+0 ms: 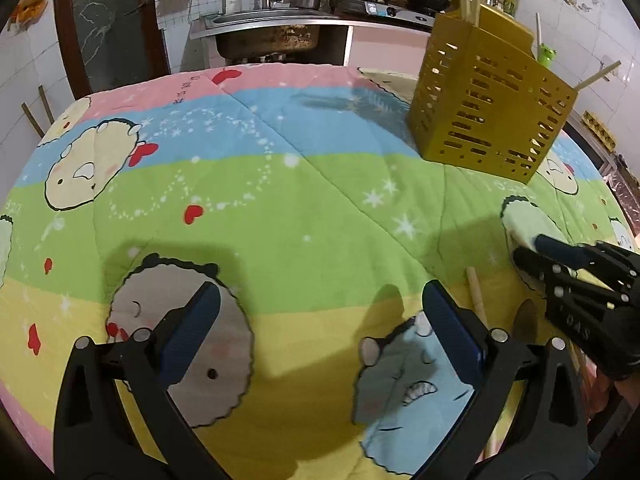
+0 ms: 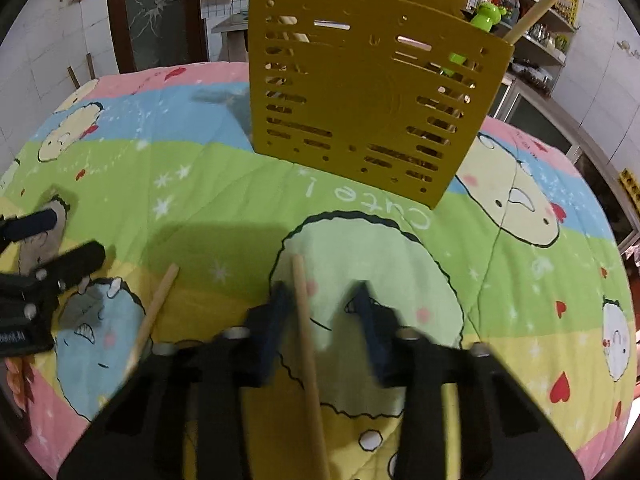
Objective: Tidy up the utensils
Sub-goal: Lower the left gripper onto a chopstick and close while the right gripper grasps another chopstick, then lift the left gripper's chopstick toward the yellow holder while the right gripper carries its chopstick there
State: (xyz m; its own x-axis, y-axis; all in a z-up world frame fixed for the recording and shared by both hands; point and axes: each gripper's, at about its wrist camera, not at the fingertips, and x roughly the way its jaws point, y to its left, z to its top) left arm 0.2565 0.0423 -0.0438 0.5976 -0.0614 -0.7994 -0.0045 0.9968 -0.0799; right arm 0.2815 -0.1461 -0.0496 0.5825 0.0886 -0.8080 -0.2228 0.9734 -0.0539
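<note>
Several chopsticks (image 2: pixel 540 4) already stand in the yellow slotted holder (image 2: pixel 360 100), so the job looks partly done. The cartoon-print quilt (image 1: pixel 304 200) fills both views, with the holder at twelve o'clock from the right wrist camera. The left gripper (image 1: pixel 320 300) hangs wide open over bare quilt, holding nothing. The right gripper (image 2: pixel 322 300) straddles a loose chopstick (image 2: pixel 306 340) lying flat at six o'clock. Its fingers stand apart – the stick sits just beside the left pad, not yet clamped. A second chopstick (image 2: pixel 158 308) waits at nine o'clock. At least two remain.
</note>
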